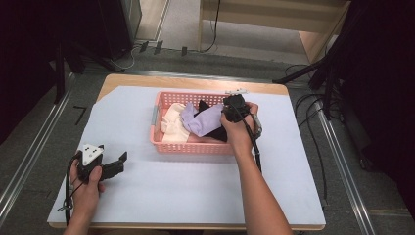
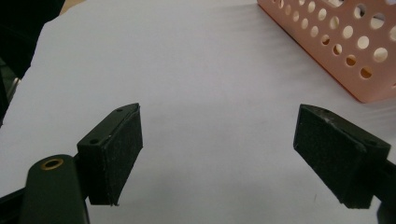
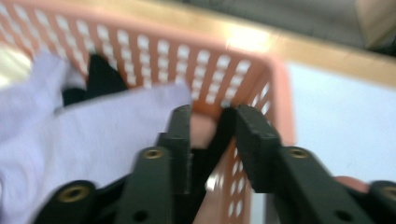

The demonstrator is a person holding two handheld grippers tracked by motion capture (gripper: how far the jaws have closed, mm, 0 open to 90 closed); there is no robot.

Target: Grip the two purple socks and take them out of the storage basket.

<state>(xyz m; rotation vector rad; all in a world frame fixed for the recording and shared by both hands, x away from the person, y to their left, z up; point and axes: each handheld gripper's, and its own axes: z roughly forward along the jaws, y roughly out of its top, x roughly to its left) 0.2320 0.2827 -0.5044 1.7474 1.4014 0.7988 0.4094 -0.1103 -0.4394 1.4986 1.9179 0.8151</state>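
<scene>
A pink perforated basket (image 1: 188, 147) stands at the middle back of the table and holds a lavender cloth (image 1: 203, 120), a cream cloth (image 1: 171, 125) and a black cloth (image 1: 218, 132). My right gripper (image 1: 222, 116) reaches into the basket's right end, against the lavender cloth. In the blurred right gripper view its jaws (image 3: 210, 112) stand close together near the basket wall (image 3: 154, 51); something pink and dark sits in the narrow gap, and the lavender cloth (image 3: 70, 140) lies just left of them. My left gripper (image 1: 120, 164) rests at the front left, open and holding nothing (image 2: 219, 116).
A white sheet (image 1: 186, 186) covers the wooden table. The basket's corner (image 2: 336, 42) lies to the upper right of the left jaws. Cables and dark stands surround the table on the floor.
</scene>
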